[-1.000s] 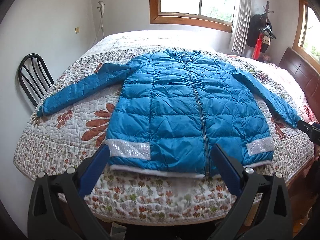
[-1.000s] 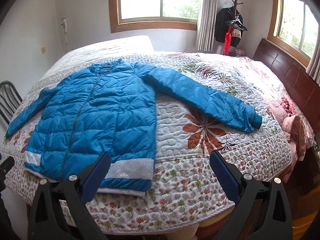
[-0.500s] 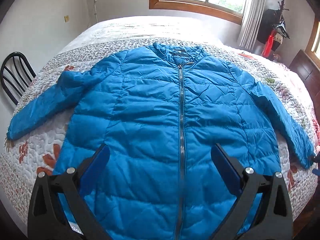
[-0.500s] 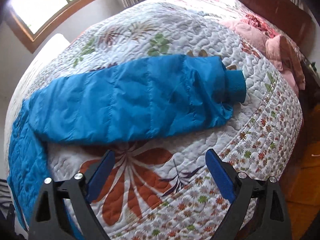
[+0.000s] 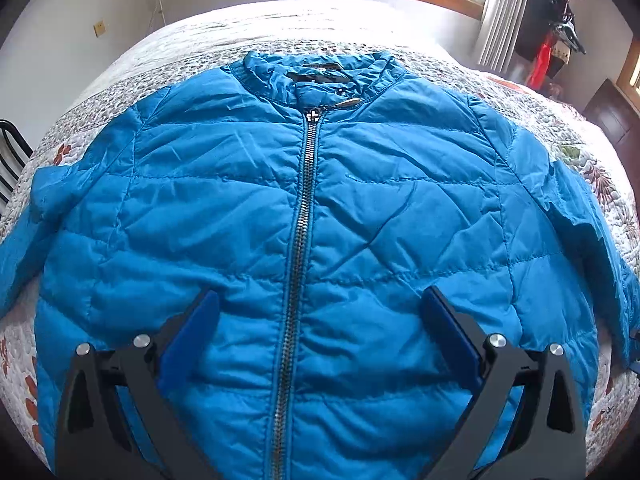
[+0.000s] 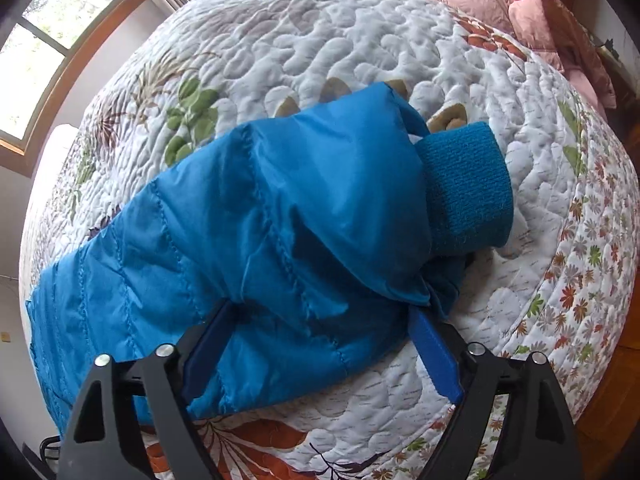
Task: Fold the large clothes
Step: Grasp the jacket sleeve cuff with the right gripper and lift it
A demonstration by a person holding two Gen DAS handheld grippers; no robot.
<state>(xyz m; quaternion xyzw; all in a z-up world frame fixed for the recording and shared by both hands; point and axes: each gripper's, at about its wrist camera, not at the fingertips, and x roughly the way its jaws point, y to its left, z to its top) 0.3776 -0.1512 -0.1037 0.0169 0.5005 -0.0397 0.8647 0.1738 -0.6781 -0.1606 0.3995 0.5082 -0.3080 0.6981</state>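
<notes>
a blue quilted down jacket (image 5: 320, 208) lies front-up and zipped on a bed with a white floral quilt (image 6: 320, 40). the left gripper (image 5: 320, 300) points down at the jacket's chest, its jaws spread wide with nothing between the blue pads; the jacket's grey zipper (image 5: 300, 220) runs up between the jaws, slightly nearer the left one, to the rumpled collar (image 5: 316, 72) well beyond the fingertips. the right gripper (image 6: 322, 308) is over the jacket's sleeve (image 6: 260, 220), jaws wide though they have just been closing. the sleeve's puffy fabric lies between the jaws, bunched at both fingertips; whether the pads are pressing on it cannot be told. the knitted cuff (image 6: 466, 188) sticks out beyond the right-hand jaw, resting on the quilt. a pink pillow (image 6: 532, 28) sits far beyond the jaws at the upper right.
</notes>
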